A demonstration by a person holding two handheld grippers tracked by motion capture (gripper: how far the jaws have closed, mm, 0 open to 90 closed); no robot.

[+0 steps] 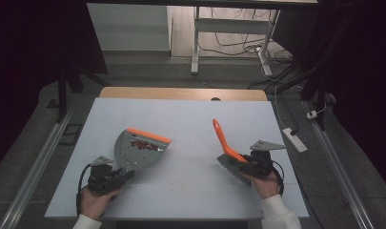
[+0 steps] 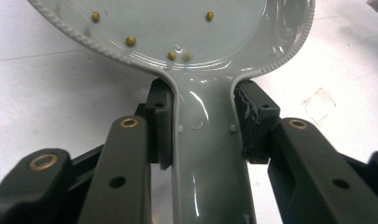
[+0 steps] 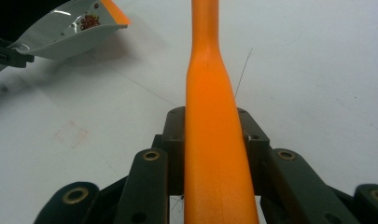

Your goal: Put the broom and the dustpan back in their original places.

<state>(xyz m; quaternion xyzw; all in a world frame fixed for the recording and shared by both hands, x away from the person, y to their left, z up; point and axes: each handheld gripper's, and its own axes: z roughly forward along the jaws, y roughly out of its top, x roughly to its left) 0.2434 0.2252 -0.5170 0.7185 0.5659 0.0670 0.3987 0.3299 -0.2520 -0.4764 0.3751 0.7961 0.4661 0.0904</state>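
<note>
A grey dustpan (image 1: 139,149) with an orange front lip sits tilted over the white table, its pan pointing away. My left gripper (image 1: 115,174) is shut on its handle (image 2: 210,154), the pads pressing both sides. Several small yellow-brown grains (image 2: 130,41) lie in the pan. My right gripper (image 1: 257,162) is shut on the orange handle (image 3: 214,154) of a hand brush (image 1: 227,143), whose dark bristles (image 1: 231,168) point to the table. The handle slants up and away to the left. In the right gripper view the dustpan (image 3: 70,30) shows at upper left.
The white board (image 1: 190,119) covers a wooden table whose far edge (image 1: 181,93) shows behind it. Metal rails run along both sides on the floor. A power strip (image 1: 295,139) lies off the right edge, with cables and a desk frame (image 1: 195,43) beyond.
</note>
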